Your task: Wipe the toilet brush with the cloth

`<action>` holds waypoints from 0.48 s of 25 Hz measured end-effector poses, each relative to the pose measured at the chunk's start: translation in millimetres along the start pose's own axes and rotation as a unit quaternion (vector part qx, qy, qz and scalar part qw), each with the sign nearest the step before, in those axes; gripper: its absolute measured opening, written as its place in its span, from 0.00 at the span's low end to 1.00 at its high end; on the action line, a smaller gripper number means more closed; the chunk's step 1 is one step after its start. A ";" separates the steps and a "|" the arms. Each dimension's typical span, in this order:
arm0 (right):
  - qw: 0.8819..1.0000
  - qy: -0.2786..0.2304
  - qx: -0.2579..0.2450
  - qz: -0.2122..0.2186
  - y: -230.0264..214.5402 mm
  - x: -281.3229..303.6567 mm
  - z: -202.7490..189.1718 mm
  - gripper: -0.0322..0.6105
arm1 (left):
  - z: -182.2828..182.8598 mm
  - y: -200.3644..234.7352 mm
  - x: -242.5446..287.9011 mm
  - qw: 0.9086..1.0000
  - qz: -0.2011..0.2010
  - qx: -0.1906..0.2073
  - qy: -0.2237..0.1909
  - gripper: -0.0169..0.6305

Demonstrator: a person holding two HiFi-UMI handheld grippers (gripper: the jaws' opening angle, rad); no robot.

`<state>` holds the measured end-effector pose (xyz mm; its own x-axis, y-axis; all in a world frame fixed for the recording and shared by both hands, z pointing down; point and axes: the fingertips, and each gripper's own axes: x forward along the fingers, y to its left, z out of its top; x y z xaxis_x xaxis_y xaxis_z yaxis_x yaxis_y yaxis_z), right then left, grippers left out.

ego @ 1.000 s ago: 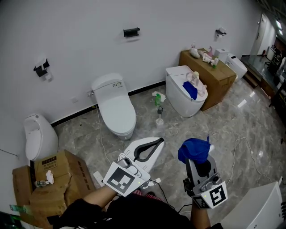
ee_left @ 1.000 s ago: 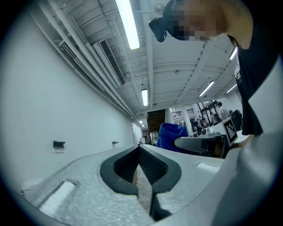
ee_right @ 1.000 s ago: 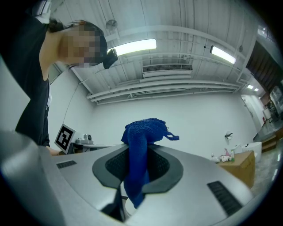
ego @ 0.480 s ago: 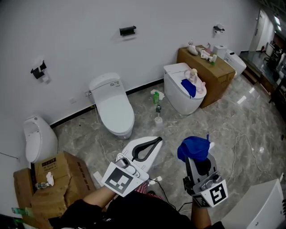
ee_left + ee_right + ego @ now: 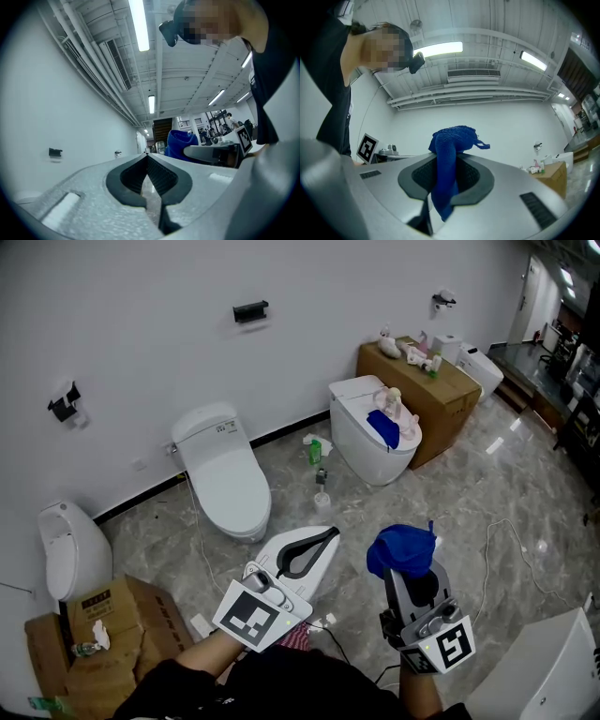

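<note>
My right gripper (image 5: 410, 563) is shut on a blue cloth (image 5: 401, 547), which bunches above the jaws and hangs down between them (image 5: 446, 161). My left gripper (image 5: 330, 534) is shut with nothing in it; in its own view the dark pads meet at the tip (image 5: 147, 156), and the cloth (image 5: 180, 143) shows just to their right. Both grippers are held side by side above the marble floor, pointing toward the far wall. Farther off, between the two toilets, stands a small toilet brush (image 5: 322, 491) in a white holder, well apart from both grippers.
A white toilet (image 5: 225, 486) stands at the wall. A second toilet (image 5: 361, 448) carries another blue cloth and small items. A green bottle (image 5: 316, 451) is near the brush. Cardboard boxes (image 5: 103, 624) lie at the left, a brown box (image 5: 441, 390) at the back right, and cables (image 5: 497, 549) on the floor.
The toilets, the brush and the boxes have slid leftward in the head view. Both grippers keep their places in that view and stay shut, the right one still on the cloth.
</note>
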<state>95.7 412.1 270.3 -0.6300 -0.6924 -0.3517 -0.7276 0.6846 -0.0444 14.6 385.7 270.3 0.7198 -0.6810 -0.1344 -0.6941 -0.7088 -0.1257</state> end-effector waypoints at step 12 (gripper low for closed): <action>1.000 0.017 -0.008 -0.013 -21.3 31.6 -23.4 0.17 | -13.8 37.7 20.1 1.000 -0.012 -0.008 0.000 0.02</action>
<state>84.9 370.4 282.0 -0.6197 -0.7175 -0.3181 -0.7480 0.6626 -0.0371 3.0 342.8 276.4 0.7369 -0.6630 -0.1319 -0.6757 -0.7283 -0.1140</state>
